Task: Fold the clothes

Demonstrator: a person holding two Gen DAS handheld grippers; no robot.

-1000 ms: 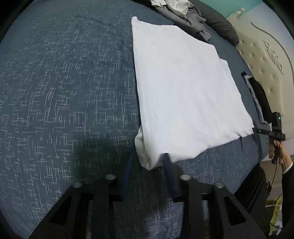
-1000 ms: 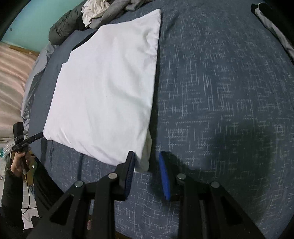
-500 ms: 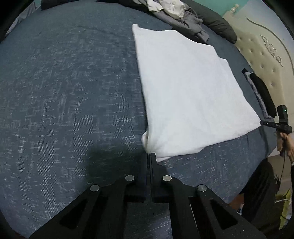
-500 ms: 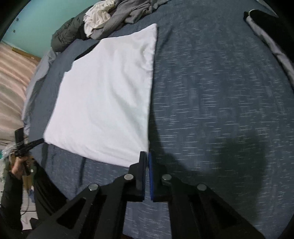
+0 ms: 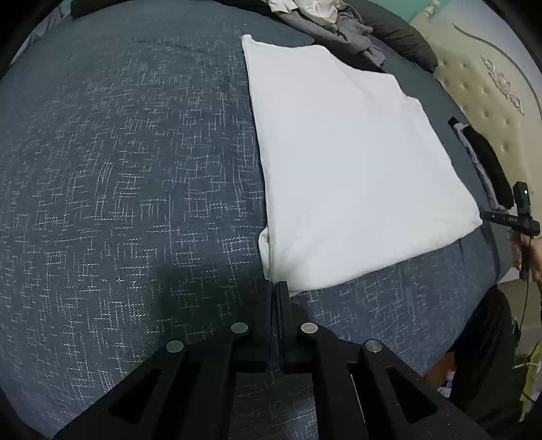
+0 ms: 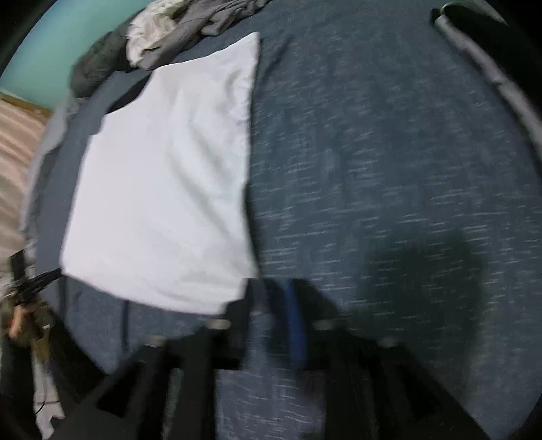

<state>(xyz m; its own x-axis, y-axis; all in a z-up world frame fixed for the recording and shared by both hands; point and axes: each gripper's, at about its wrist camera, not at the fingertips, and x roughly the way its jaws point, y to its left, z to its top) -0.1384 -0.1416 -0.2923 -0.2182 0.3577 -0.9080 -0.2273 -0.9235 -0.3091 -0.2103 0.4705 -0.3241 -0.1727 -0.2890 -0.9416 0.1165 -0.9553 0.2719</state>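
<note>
White garment [image 5: 349, 169] lies flat on the dark blue bedspread [image 5: 118, 169], folded to a rough rectangle that runs from about 12 o'clock down toward 5 o'clock in the left wrist view.

Left gripper [image 5: 277, 287] sits at the garment's near left corner, at 6 o'clock. Fingers pressed together; the corner meets their tips and puckers there, so the cloth appears pinched, though the pinch itself is not fully visible.

Right gripper [image 6: 274, 298] is at the opposite near corner, the garment spreading up toward 11 o'clock in its own view. The frame is motion-blurred. A blue pad [image 6: 294, 325] shows, but whether the fingers are apart or closed on cloth cannot be told.

Step in hand, as judged: taking both near corners ahead of the next fold. The next move likely calls for lifting both corners level and carrying them toward the far edge at 12 o'clock, keeping tension even so the layers do not slide.

Hard to make out: a loose inner layer bulges at the left corner [image 5: 266, 243]; the pile of grey and pale clothes [image 5: 325, 17] at 12 o'clock is cut off by the lens rim. A dark folded item [image 5: 487, 166] lies at 3 o'clock near the headboard [image 5: 481, 84].
</note>
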